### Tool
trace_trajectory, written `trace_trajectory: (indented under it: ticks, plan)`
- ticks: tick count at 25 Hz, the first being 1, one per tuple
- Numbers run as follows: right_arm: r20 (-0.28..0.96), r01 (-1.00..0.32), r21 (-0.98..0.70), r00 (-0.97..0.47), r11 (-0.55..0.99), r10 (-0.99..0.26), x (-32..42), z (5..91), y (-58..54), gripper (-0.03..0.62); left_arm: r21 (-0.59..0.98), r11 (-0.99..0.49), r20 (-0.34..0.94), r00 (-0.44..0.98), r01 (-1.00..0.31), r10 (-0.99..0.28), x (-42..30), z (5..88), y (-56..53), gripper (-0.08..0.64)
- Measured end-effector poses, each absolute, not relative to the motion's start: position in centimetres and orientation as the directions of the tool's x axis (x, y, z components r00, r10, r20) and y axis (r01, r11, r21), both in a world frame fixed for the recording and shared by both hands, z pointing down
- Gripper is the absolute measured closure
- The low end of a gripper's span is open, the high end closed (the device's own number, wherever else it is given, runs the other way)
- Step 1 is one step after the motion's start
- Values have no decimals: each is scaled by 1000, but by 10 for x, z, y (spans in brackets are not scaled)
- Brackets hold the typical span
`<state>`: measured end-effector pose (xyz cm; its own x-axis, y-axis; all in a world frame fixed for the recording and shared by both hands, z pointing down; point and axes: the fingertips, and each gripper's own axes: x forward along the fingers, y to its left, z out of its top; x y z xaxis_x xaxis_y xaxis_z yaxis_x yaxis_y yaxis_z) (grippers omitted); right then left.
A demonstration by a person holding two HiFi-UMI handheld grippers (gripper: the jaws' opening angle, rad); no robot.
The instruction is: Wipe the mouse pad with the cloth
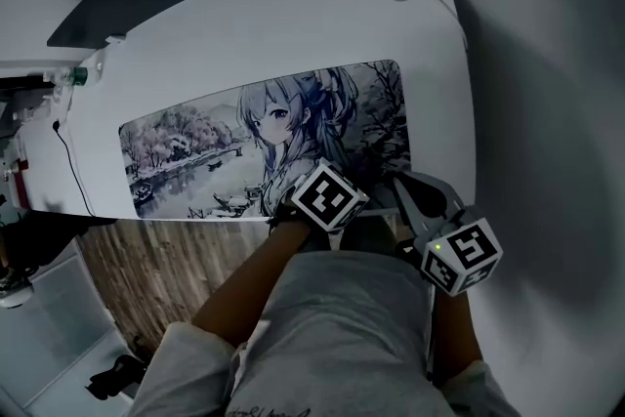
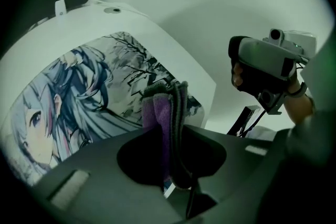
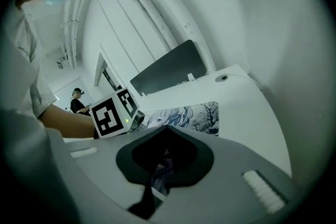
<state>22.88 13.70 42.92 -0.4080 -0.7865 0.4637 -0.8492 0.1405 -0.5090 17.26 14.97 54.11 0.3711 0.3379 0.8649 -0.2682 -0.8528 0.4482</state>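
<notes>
Cloth [image 2: 160, 113], purple and grey, is being clamped upright in the left gripper [image 2: 169, 150], which is sitting at the near right corner of the anime-print mouse pad [image 1: 195, 146] on the white desk [image 1: 430, 34]. The right gripper [image 3: 164, 165] is hanging just beside it, jaws nearly together, gripping nothing.

The head camera is looking steeply down from above onto the white desk [image 1: 430, 34], taking in the whole mouse pad [image 1: 195, 151]. The left gripper [image 2: 169, 128] camera is riding low and close over the pad's end, facing its far corner. The right gripper [image 3: 160, 165] camera is sitting further back, looking across the desk. All three views are sharing the pad.
</notes>
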Motion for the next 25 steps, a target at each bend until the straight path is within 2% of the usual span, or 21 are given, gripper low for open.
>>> trace_trajectory:
  ticks: [14, 18, 25]
  plan:
    - [479, -860, -509, -254, -30, -840, 284, 431, 182, 586, 426, -903, 860, 333, -53, 386, 250, 534, 184, 453]
    - [485, -860, -504, -203, -82, -851, 301, 434, 197, 586, 428, -903, 870, 285, -35, 401, 250, 539, 195, 453]
    - [487, -860, -499, -181, -102, -855, 306, 431, 206, 586, 419, -908, 861, 318, 0, 397, 265, 533, 199, 453]
